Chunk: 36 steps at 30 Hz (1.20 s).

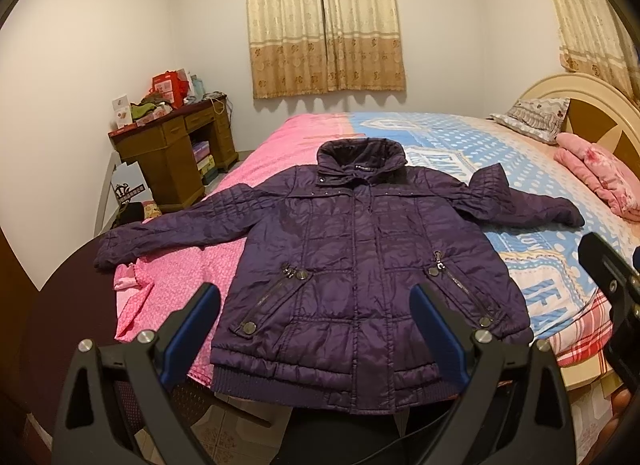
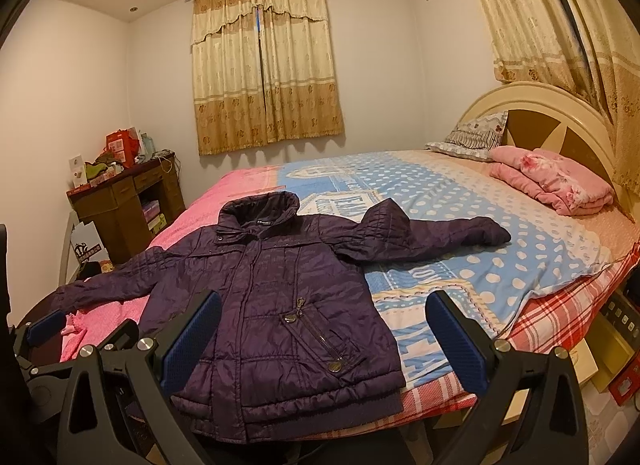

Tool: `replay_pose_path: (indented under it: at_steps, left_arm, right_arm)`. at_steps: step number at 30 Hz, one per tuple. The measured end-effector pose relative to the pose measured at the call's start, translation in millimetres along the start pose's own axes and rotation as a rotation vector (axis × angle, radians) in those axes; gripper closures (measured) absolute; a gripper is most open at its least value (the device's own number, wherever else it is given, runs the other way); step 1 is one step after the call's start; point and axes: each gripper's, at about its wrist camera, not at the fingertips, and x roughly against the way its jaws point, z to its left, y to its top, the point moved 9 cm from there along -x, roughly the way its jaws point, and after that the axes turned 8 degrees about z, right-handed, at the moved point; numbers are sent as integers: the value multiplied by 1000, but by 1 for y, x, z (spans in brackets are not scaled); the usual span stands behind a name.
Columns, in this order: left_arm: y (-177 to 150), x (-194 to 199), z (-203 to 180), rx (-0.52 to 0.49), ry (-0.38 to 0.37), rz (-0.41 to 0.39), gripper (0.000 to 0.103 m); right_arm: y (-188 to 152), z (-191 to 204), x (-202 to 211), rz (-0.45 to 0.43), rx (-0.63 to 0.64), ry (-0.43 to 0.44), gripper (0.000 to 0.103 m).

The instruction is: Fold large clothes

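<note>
A dark purple quilted jacket lies flat, front up, on the bed, collar away from me, both sleeves spread out sideways. Its ribbed hem hangs at the bed's near edge. My left gripper hovers open above the jacket's lower half, holding nothing. The right wrist view shows the same jacket left of centre. My right gripper is open over its right hem corner, empty. The left gripper shows at that view's left edge, and part of the right gripper at the left view's right edge.
The bed has a pink and blue patterned sheet, a folded pink blanket and a pillow by the headboard. A cluttered wooden desk stands at the far left. Curtains cover the window.
</note>
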Motion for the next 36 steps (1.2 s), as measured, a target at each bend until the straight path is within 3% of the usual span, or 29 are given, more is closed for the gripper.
replay_pose_path:
  at_steps: [36]
  left_arm:
    - [-4,-4,4,3,-4,8,6]
  right_arm:
    - [-5,1,-7,33,-16,24,1]
